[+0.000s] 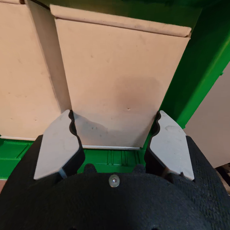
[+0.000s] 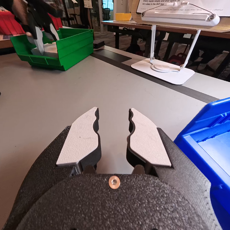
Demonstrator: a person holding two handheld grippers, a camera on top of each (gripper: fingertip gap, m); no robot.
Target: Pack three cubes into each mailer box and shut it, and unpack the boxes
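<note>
Reaching into the green bin (image 1: 194, 77), we are spreading our left gripper (image 1: 114, 119) astride a shut white mailer box (image 1: 118, 69), fingertips flanking its sides; a second mailer box (image 1: 21, 69) is standing beside it. Across the grey table (image 2: 62, 94), our right gripper (image 2: 113, 114) is hovering parted and empty, beside a blue bin (image 2: 205, 143).

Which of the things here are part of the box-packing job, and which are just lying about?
Part of the job: the two white mailer boxes, the green bin that holds them, the blue bin, the left gripper and the right gripper.

Lying about: the white stand with a printed sheet, and the yellow tub on the far desk.
</note>
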